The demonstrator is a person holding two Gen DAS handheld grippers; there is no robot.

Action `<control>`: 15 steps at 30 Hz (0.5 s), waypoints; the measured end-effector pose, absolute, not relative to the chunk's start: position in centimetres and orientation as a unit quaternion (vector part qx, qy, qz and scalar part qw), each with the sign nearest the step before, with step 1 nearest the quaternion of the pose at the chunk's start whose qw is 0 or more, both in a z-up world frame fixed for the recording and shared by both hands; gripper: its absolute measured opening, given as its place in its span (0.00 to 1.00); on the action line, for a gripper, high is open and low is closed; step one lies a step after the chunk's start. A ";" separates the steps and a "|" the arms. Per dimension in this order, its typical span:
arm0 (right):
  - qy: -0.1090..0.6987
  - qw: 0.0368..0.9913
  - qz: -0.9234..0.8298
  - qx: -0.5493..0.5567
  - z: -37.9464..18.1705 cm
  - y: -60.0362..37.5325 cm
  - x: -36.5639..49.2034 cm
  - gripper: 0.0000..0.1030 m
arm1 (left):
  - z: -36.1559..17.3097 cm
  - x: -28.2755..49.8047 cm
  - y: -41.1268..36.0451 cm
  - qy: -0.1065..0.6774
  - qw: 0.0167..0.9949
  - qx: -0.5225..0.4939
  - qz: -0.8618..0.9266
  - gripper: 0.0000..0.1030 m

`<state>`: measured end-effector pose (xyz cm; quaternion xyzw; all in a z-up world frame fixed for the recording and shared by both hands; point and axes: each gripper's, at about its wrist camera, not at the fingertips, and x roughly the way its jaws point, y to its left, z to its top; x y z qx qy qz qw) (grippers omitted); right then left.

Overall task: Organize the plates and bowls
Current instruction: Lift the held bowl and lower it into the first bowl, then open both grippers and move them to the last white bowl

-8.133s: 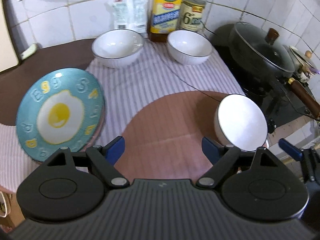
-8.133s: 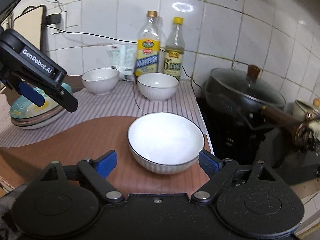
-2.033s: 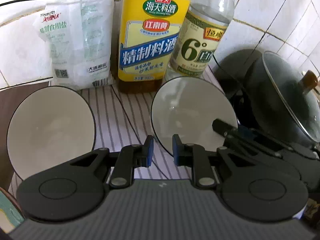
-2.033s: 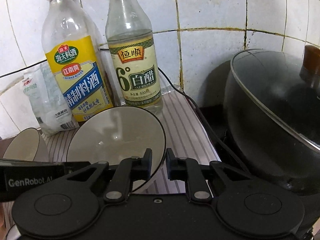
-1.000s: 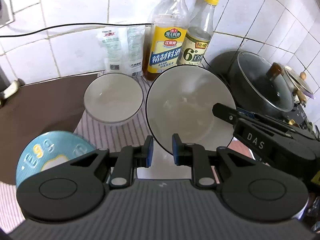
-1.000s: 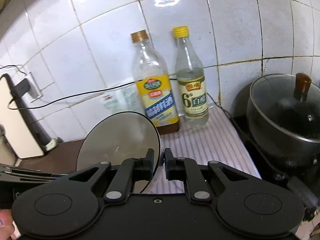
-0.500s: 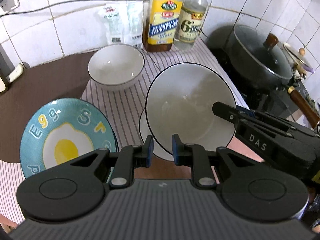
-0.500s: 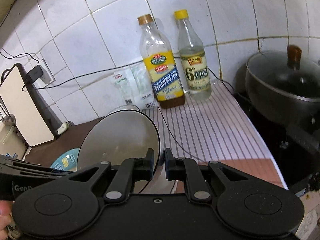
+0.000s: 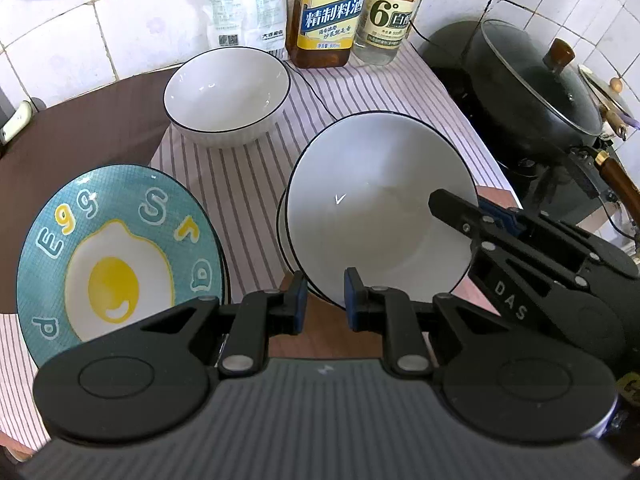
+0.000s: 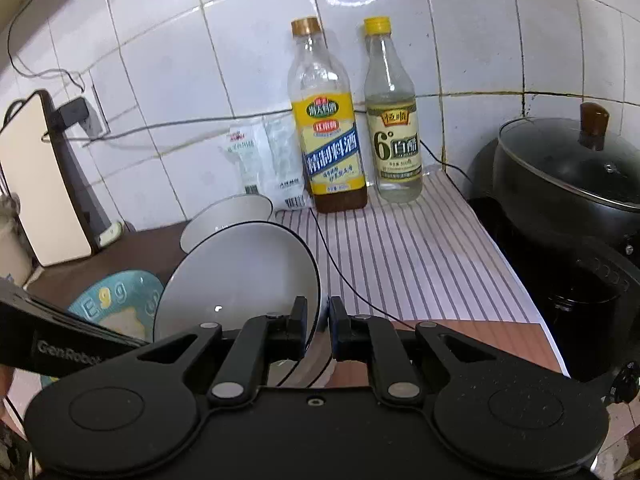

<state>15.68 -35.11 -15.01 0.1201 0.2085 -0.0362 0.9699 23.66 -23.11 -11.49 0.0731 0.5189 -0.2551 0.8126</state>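
Note:
A white bowl with a thin dark rim (image 9: 376, 204) (image 10: 240, 280) hangs tilted, held from two sides. My left gripper (image 9: 326, 300) is shut on its near rim. My right gripper (image 10: 318, 328) is shut on its right rim, with its fingers (image 9: 460, 216) reaching in from the right. The rim of a second white bowl (image 9: 281, 236) shows just below and left of the held one. A third white bowl (image 9: 226, 92) (image 10: 224, 216) stands further back on the striped cloth. The blue egg plate (image 9: 116, 256) (image 10: 116, 300) lies at the left, on top of other plates.
Two bottles (image 9: 330, 12) (image 9: 390, 12) and a salt bag (image 9: 244, 4) stand against the tiled wall. A lidded black pot (image 9: 532, 88) sits on the stove at the right. A thin black cable (image 10: 344, 280) crosses the striped cloth. A pale board (image 10: 40, 184) leans at the far left.
Both grippers have come down and nearer with the bowl held between them. It now hangs just over the second bowl; the egg plate has come fully into the left wrist view.

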 end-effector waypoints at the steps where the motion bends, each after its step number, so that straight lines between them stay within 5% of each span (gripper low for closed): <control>1: 0.210 0.970 -0.037 0.115 -15.1 -35.1 15.8 0.14 | -11.6 23.7 -23.2 0.520 0.812 0.074 -0.255 0.17; 15: 0.230 0.971 -0.048 0.045 -16.0 -34.1 17.4 0.15 | -12.3 24.2 -23.9 0.516 0.817 0.097 -0.238 0.17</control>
